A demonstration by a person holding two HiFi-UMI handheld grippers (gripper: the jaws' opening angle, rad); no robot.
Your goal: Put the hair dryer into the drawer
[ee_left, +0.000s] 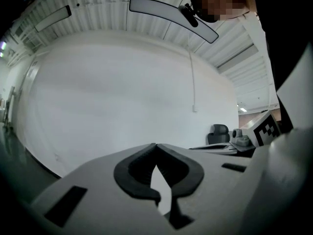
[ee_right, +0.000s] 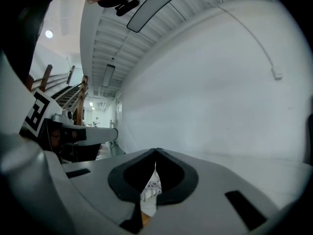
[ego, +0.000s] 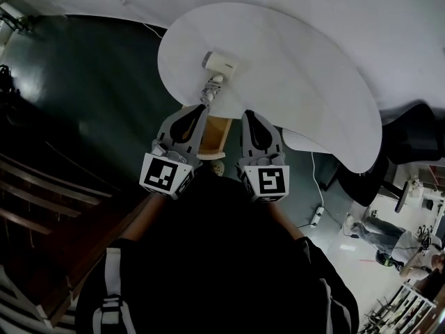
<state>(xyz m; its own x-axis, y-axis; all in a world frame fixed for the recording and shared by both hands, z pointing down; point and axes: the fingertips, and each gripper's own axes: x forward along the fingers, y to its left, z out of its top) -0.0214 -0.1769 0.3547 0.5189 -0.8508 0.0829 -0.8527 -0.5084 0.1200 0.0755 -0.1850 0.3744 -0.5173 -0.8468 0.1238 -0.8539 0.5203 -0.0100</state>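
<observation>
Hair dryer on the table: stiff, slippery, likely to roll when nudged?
The hair dryer looks like hard white plastic, so probably stiff and somewhat slippery. It lies flat with its handle sticking out, so it should pivot rather than roll.

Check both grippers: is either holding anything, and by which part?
Nothing is held. The left gripper and right gripper both have their jaws closed on nothing. The hair dryer lies ungripped on the table.

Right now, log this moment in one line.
left tool: shut, empty | right tool: shut, empty | dryer: on table, ungripped
</observation>
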